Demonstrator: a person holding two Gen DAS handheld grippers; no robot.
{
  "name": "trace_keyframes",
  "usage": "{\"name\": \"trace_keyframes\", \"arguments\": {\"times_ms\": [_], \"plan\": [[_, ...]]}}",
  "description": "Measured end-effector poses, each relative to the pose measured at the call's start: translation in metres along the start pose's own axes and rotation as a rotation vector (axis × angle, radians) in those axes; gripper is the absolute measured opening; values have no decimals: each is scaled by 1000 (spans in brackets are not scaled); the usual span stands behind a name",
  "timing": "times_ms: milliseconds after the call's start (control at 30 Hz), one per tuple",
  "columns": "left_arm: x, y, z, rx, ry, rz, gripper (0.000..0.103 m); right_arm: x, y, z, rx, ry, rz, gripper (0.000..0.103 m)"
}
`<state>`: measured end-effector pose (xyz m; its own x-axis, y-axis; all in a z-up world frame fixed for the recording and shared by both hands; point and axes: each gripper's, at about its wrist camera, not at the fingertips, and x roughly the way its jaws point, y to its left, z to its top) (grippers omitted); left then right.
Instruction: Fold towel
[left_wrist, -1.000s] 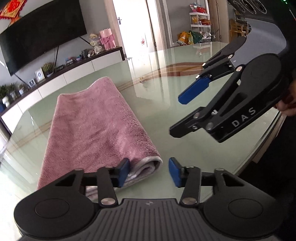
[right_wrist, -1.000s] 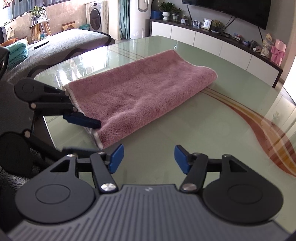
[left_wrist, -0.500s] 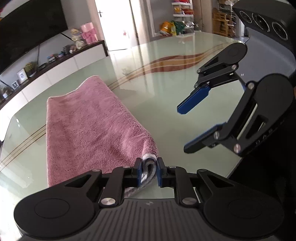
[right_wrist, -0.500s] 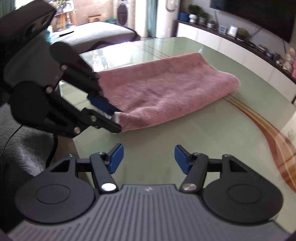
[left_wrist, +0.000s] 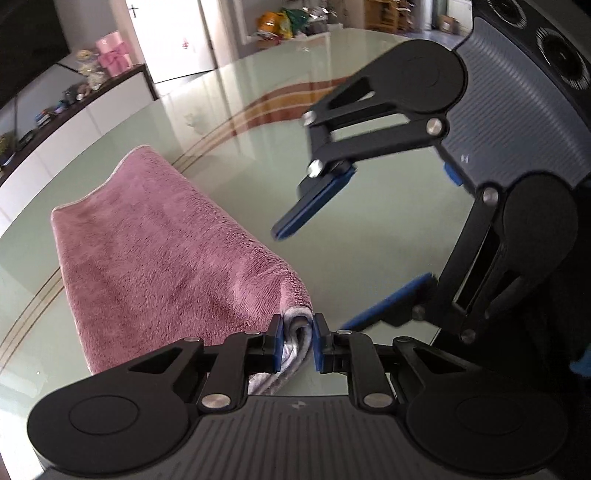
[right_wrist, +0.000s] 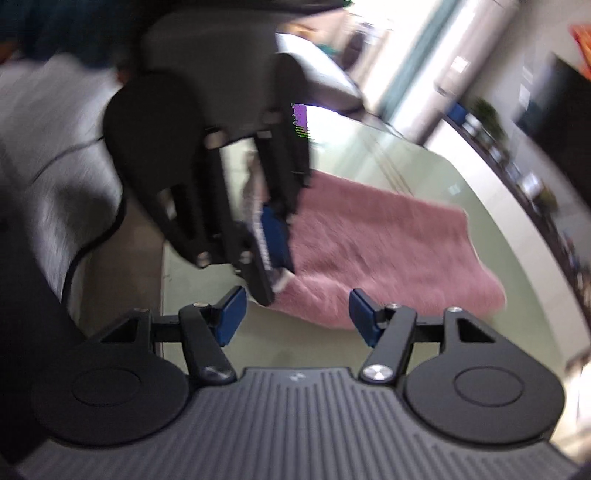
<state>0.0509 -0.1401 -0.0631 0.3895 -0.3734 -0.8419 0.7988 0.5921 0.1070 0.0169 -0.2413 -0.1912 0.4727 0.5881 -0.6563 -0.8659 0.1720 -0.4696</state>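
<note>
A pink towel (left_wrist: 159, 258), folded into a long band, lies on the glass table (left_wrist: 240, 155). My left gripper (left_wrist: 297, 343) is shut on its near right corner, where the grey-white layered edge bunches between the blue pads. My right gripper (left_wrist: 351, 254) hangs open just to the right of that corner, above the bare glass, with nothing between its fingers. In the blurred right wrist view the same towel (right_wrist: 388, 258) stretches away, the left gripper (right_wrist: 273, 251) pinches its near corner, and my right gripper (right_wrist: 295, 314) stands open just short of the towel's near edge.
A long white sideboard (left_wrist: 74, 122) with small ornaments and a pink box (left_wrist: 112, 53) runs behind the table. A dark screen hangs on the wall above it. A grey sofa (right_wrist: 48, 147) stands past the table's edge on the left gripper's side.
My left gripper closed on the towel's near corner and has lifted it slightly. The right gripper rolled and swung closer to that corner, staying open.
</note>
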Motion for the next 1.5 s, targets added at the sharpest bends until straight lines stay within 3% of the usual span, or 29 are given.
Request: {"name": "trace_keyframes", "arguments": {"times_ms": [133,200,300,667,700,767,900,1100,1500], "plan": [[2,3,2,37,22,-26,18,13,6,3,-122,28,27,51],[1,4,4,50,31,-38,18,19,7,5,-160,26,37,37],[0,6,5,54,37,-56,18,22,6,7,-175,13,42,32],[-6,20,-3,24,-7,-86,16,22,-1,11,-152,-4,66,30],[-7,21,-4,22,-12,-88,17,24,0,12,-162,5,66,29],[-13,23,-6,11,-34,-106,33,27,4,11,-190,27,61,27],[-29,31,-11,-22,-90,-131,38,22,6,9,-164,42,67,19],[-38,27,-35,55,-64,-29,55,23,-6,12,-83,59,94,15],[-29,15,-66,130,-40,116,56,3,-53,12,228,2,168,13]]}}
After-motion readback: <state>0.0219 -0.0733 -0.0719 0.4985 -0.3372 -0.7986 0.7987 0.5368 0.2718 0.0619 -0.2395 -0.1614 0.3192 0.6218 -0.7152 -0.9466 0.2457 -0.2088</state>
